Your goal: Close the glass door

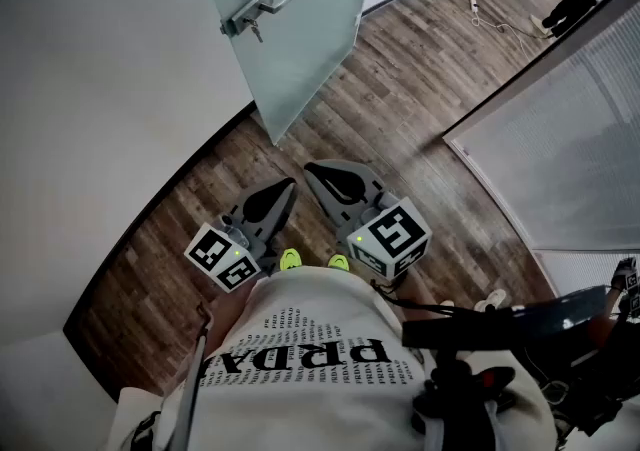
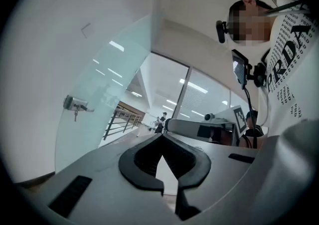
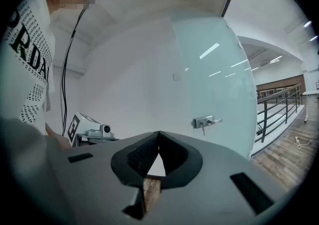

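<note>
A white wall (image 1: 110,89) is seen along the left edge of the wooden floor (image 1: 420,79). The pale tinted glass door (image 1: 300,29) stands upright beside that wall. Its near lower corner is set over the floor just beside the wall's foot, ahead of the two grippers. A dark railing (image 3: 279,109) is seen beyond the door, along the floor's far edge. A white printed shirt (image 1: 300,339) is worn by the person at the bottom of the head view. The left gripper (image 1: 283,191) and the right gripper (image 1: 318,175) are held side by side close to the body. Both are pointed roughly level toward the door and kept well apart from it. The jaws of each are brought together tip to tip, and nothing is held between them. A metal lever handle (image 1: 255,11) is mounted near the door's wall-side edge, and a small key (image 1: 257,32) is hung just below it.
</note>
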`<state>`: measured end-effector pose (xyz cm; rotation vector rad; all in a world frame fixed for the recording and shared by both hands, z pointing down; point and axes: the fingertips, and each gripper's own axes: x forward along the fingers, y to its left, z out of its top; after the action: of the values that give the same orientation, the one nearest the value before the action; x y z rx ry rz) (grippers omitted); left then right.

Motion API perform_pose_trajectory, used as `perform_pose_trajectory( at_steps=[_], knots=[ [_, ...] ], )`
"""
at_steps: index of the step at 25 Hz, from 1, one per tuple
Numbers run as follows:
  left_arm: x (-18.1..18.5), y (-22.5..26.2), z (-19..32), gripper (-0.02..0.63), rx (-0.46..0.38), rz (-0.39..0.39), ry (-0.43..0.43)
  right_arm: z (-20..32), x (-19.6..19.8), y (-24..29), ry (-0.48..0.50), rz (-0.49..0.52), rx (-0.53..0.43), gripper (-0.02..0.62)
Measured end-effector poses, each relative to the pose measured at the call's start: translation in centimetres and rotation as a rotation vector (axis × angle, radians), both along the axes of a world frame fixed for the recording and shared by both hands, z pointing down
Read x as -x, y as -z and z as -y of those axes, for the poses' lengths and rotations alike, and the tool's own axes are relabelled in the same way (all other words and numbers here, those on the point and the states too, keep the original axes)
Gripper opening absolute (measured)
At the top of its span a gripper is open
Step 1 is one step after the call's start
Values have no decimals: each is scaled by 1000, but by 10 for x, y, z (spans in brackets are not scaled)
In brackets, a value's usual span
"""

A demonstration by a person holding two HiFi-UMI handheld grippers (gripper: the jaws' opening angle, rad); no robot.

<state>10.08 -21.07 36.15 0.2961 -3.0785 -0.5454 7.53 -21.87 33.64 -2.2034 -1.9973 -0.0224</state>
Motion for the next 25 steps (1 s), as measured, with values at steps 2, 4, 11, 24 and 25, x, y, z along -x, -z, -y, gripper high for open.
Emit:
perform_pose_trajectory(
  at_steps=[2,4,11,24,25],
  knots=[
    [-3,4,5,-6,17,2,-4,4,-5,5,3,15,2,-2],
    [-5,6,8,-6,30,3,-7,6,-9,8,6,34,6,-2],
    [-15,2,10,-6,27,-6,-13,0,-25,10,32,57,10,-2],
    [-16,54,-35,-6,281,53,114,-35,-41,45,2,181,80,-2],
    [-16,58,-39,-6,299,58,124,-38,-40,46,-11,189,79,-2]
  ],
)
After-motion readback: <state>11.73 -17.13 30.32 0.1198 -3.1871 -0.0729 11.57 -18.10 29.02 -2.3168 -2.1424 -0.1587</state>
